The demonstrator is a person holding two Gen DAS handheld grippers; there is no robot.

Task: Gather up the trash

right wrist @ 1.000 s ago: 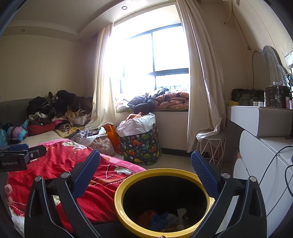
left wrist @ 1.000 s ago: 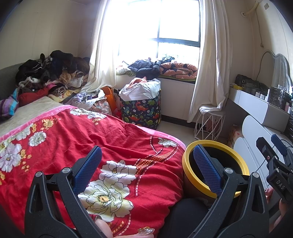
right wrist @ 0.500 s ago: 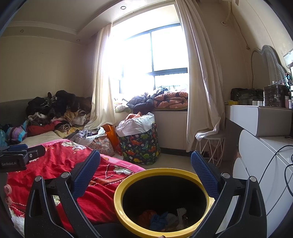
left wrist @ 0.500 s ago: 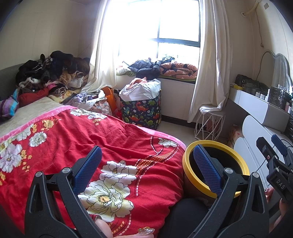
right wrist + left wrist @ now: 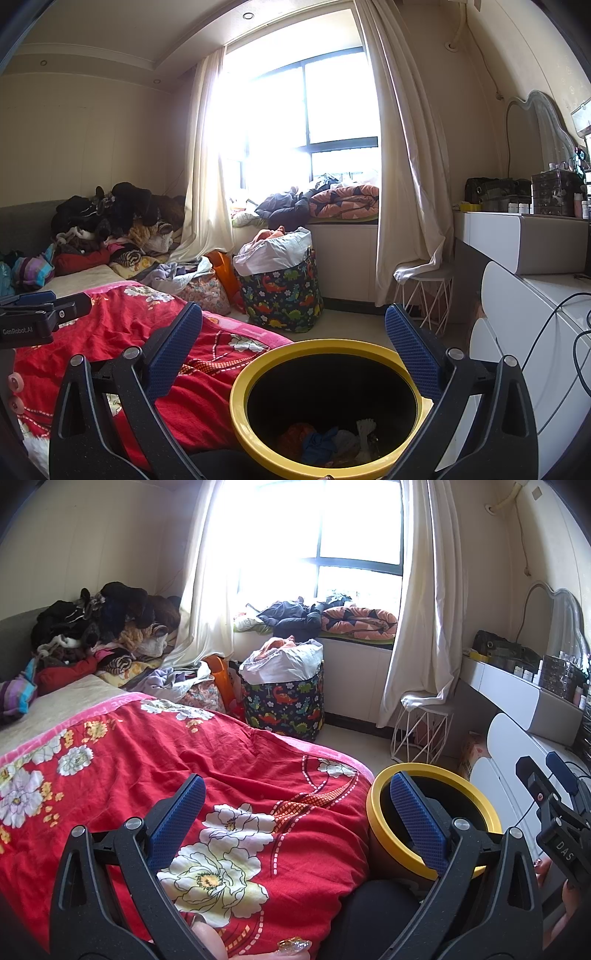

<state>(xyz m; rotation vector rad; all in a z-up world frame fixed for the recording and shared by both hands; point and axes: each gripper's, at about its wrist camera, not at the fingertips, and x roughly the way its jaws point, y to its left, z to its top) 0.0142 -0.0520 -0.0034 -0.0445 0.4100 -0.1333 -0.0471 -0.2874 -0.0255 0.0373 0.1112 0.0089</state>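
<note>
A black bin with a yellow rim (image 5: 258, 373) stands beside the bed, right below my right gripper (image 5: 293, 332), which is open and empty above it. Crumpled trash (image 5: 328, 441), orange, blue and white, lies at the bin's bottom. In the left wrist view the bin (image 5: 461, 779) sits at the lower right, partly behind my right finger. My left gripper (image 5: 297, 808) is open and empty over the red flowered blanket (image 5: 147, 753). The right gripper's body (image 5: 554, 812) shows at the right edge of the left wrist view.
A dinosaur-print laundry basket (image 5: 284, 705) full of cloth stands by the window. A clothes pile (image 5: 99, 627) lies on the bed's far end. A white wire stool (image 5: 421, 731) and a white dresser (image 5: 535, 314) with cables line the right side.
The right wrist view has tilted slightly; otherwise both grippers hold their places, open.
</note>
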